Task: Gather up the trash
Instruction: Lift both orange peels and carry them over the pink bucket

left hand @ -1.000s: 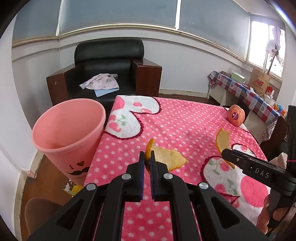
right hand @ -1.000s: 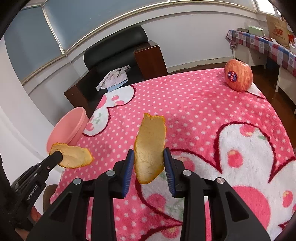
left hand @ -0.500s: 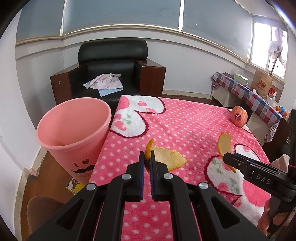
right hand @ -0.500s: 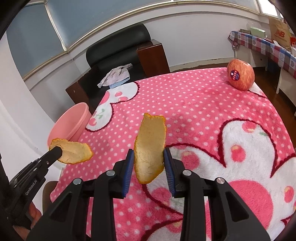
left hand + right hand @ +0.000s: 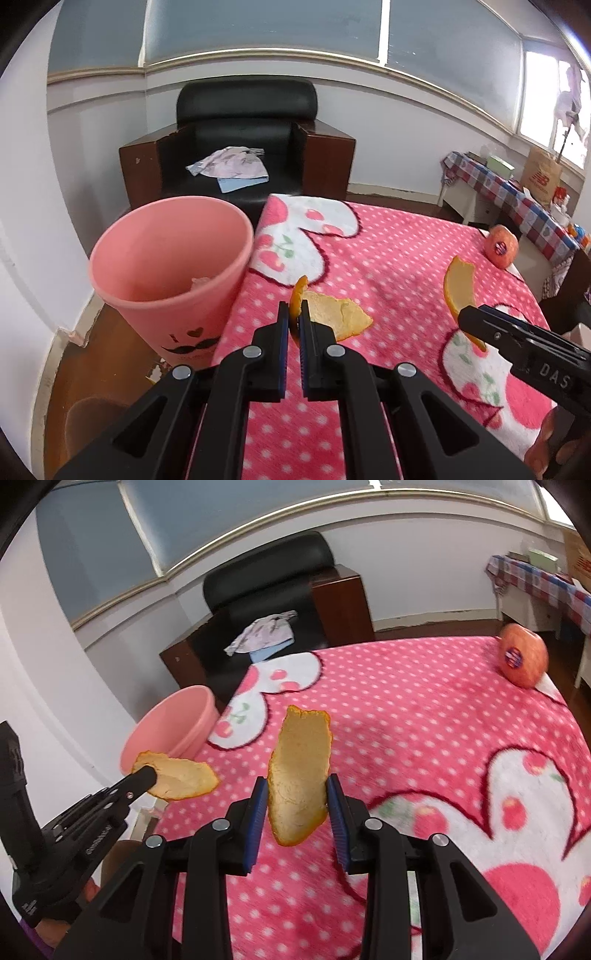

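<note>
Left gripper (image 5: 294,325): jaws closed on one edge of an orange peel (image 5: 338,317). The peel fans out toward 2 o'clock from the pads, pale pith side up, held clear above the table (image 5: 388,258). In the right wrist view the same gripper enters from 8 o'clock, and its peel (image 5: 177,777) hangs just in front of the bin rim.

Right gripper (image 5: 297,799): jaws part-way closed and clamped on a second, longer orange peel (image 5: 299,775). This peel stands upright between the blue pads (image 5: 256,812), pith side facing the camera, its top rising well above the fingertips. In the left wrist view the right gripper sits at 4 o'clock with the orange rind of its peel (image 5: 458,291) curving upward.

Pink bin (image 5: 170,273): stands on the floor against the table's left edge, at 9 o'clock from the left gripper. It is upright, mouth open, with a pale scrap visible inside near the bottom. A moustache print marks its front wall.

Table: covered by a pink polka-dot cloth with white heart patches. An apple (image 5: 522,659) with a sticker rests near the far right corner, well apart from both grippers.

Background: black armchair (image 5: 243,147) at 12 o'clock, with folded cloth (image 5: 229,166) on its seat.
</note>
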`<control>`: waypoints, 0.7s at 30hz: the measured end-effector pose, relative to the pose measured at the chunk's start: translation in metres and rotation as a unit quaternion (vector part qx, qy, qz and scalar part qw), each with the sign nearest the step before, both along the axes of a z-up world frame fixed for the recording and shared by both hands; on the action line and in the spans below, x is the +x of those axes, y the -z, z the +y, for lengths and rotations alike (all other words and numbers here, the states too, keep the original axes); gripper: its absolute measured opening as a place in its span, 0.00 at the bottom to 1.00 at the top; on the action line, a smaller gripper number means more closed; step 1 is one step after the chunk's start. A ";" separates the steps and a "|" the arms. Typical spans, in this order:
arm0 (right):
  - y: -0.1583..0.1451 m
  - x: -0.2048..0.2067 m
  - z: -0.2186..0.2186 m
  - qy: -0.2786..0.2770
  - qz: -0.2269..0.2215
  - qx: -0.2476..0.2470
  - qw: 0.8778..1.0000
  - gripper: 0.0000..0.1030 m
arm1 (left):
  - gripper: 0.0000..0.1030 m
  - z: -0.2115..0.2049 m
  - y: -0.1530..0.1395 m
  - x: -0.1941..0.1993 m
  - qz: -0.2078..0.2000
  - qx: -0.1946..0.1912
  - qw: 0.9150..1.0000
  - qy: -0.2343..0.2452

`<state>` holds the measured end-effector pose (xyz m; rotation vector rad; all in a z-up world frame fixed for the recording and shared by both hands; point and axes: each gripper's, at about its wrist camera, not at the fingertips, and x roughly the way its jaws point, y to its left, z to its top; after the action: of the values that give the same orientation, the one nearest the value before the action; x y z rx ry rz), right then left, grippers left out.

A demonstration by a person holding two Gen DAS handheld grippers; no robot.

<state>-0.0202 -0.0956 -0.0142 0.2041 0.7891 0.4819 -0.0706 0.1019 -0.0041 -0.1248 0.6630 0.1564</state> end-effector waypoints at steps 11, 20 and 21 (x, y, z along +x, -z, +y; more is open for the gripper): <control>-0.030 0.030 0.065 -0.064 -0.022 0.017 0.998 0.32 | 0.04 0.058 -0.018 0.016 -0.029 0.014 0.997 -0.064; -0.044 0.050 0.124 -0.116 -0.031 0.011 0.993 0.32 | 0.04 0.109 -0.020 0.027 -0.030 0.018 0.994 -0.106; -0.045 0.051 0.131 -0.122 -0.032 0.009 0.992 0.32 | 0.04 0.115 -0.019 0.028 -0.028 0.018 0.993 -0.111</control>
<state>0.0303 0.0353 0.0305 0.1094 0.7505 0.7231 -0.0427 0.2168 0.0148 -0.1683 0.5885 0.3773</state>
